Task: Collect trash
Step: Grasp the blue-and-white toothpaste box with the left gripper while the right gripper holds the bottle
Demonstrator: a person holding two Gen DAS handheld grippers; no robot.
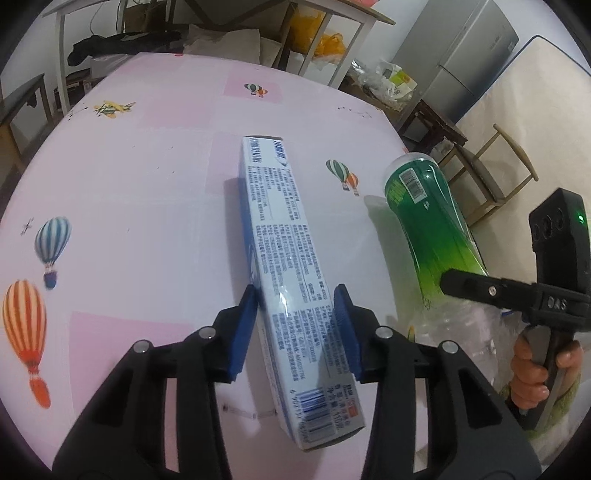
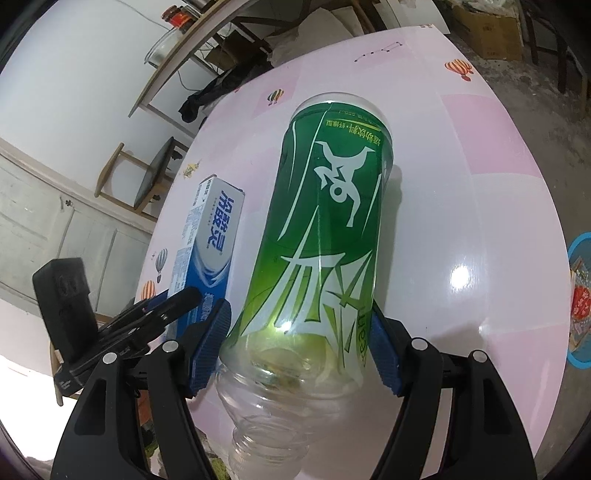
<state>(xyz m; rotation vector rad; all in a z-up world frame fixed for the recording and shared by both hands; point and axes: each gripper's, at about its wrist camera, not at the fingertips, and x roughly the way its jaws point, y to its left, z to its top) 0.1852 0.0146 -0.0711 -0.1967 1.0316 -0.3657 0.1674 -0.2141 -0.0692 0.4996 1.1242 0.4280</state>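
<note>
A long white-and-blue toothpaste box (image 1: 284, 236) lies lengthwise between the blue pads of my left gripper (image 1: 295, 291), which is shut on its near half, and it is tilted above the pink table (image 1: 147, 184). My right gripper (image 2: 298, 306) is shut on a green-labelled clear plastic bottle (image 2: 332, 221); the bottle's base points away and its open clear neck is toward the camera. In the left wrist view the bottle (image 1: 428, 214) hangs to the right, with one black finger (image 1: 465, 286) of the right gripper across it and a hand (image 1: 532, 369) on the handle. The box (image 2: 210, 243) also shows left of the bottle.
The table (image 2: 461, 221) has a glossy pink cloth printed with balloons. A blue-rimmed round object (image 2: 580, 299) sits at its right edge. A wooden chair (image 1: 491, 173), a grey fridge (image 1: 465, 55) and cluttered shelves (image 1: 258, 33) stand beyond the table.
</note>
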